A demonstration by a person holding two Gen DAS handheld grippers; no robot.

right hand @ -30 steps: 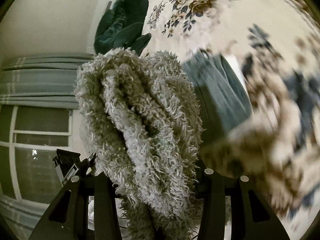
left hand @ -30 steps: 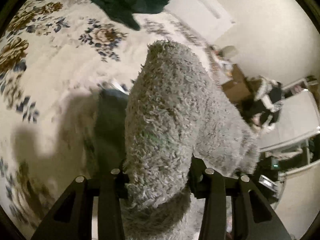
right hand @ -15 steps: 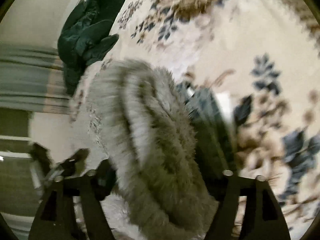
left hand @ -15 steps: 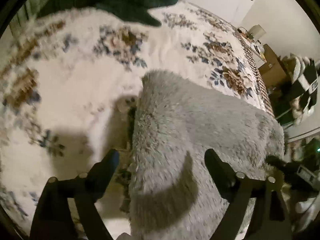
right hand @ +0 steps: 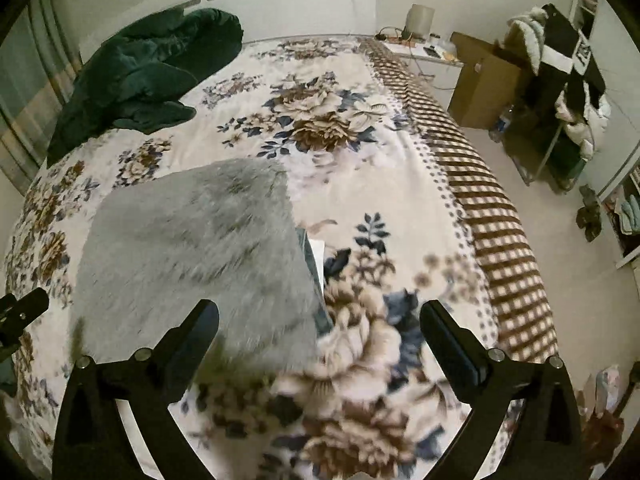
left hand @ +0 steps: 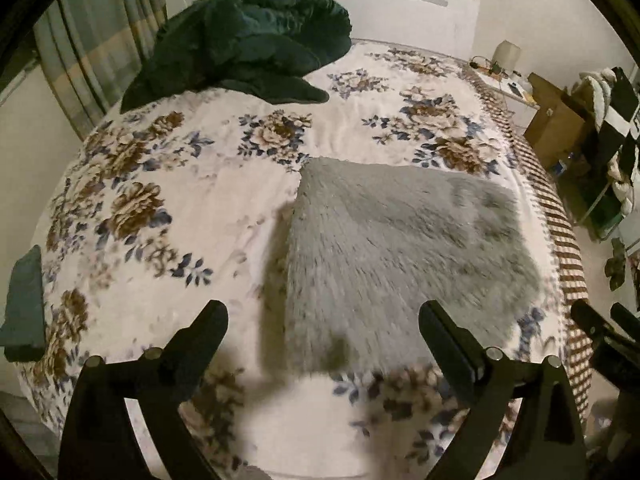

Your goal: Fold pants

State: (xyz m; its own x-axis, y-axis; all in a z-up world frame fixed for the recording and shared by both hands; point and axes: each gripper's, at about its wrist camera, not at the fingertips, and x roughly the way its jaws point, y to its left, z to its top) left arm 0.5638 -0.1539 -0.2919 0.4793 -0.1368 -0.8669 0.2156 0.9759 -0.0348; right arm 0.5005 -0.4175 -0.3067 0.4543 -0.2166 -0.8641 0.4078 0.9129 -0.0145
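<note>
The grey fluffy pants [left hand: 400,256] lie folded in a flat rectangle on the floral bedspread [left hand: 168,200]. They also show in the right wrist view [right hand: 192,256], with a blue-green inner edge [right hand: 316,276] showing at the right side. My left gripper [left hand: 323,322] is open and empty, raised above the near edge of the pants. My right gripper [right hand: 320,320] is open and empty, above the near right corner of the pants. The right gripper's tip shows at the right edge of the left wrist view [left hand: 600,332].
A dark green blanket [left hand: 244,40] is piled at the head of the bed by the curtains [left hand: 92,40]. A nightstand with a lamp [right hand: 420,20], a cardboard box [right hand: 484,80] and a clothes rack [right hand: 568,80] stand to the bed's right. Bare floor [right hand: 560,280] runs alongside.
Both grippers were shut on the grey pants a second ago. They opened, let the pants drop folded onto the bed, and pulled back and up.
</note>
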